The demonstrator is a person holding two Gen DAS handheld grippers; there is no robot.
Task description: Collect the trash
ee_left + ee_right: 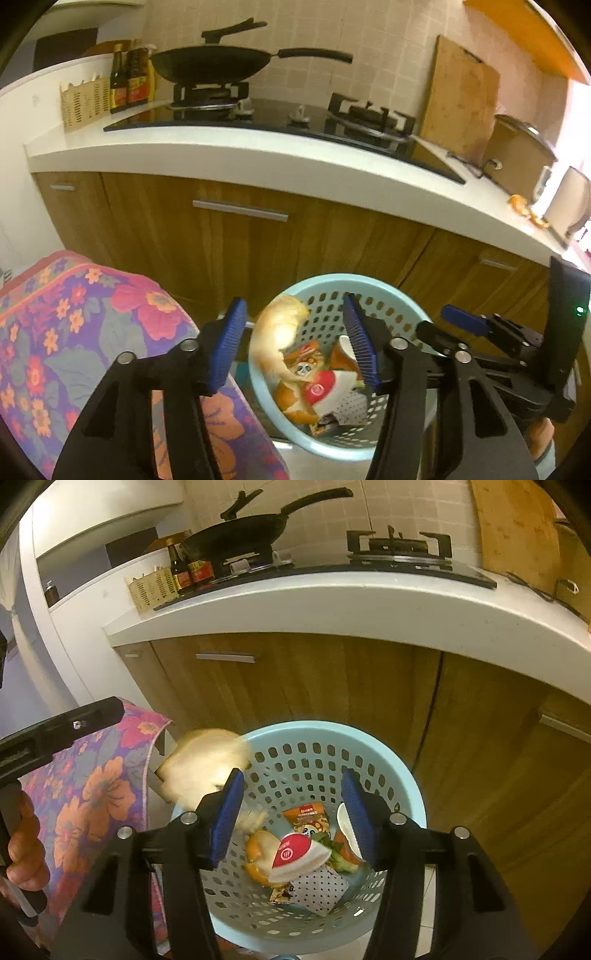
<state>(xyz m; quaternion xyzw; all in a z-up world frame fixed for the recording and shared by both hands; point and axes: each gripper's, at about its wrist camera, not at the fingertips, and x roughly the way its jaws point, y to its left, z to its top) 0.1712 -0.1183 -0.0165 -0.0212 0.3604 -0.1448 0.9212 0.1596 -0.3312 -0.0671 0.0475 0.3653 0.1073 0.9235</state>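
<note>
A light blue perforated basket (325,291) (388,768) stands on the floor in front of the kitchen cabinets. It holds trash: snack wrappers (306,354) (308,818), a red-and-white wrapper (325,387) (295,856) and a dotted paper (317,890). A blurred pale orange peel or wrapper (280,332) (203,768) is in the air at the basket's left rim. My left gripper (295,339) is open and empty above the basket. My right gripper (291,812) is open and empty over the basket; it also shows in the left wrist view (461,321).
A flowered cloth (74,332) (92,794) covers a surface left of the basket. Wooden cabinets (240,240) under a white counter (221,155) stand behind. On the counter are a wok (210,66), sauce bottles (127,79), a cutting board (458,103) and orange peels (521,206).
</note>
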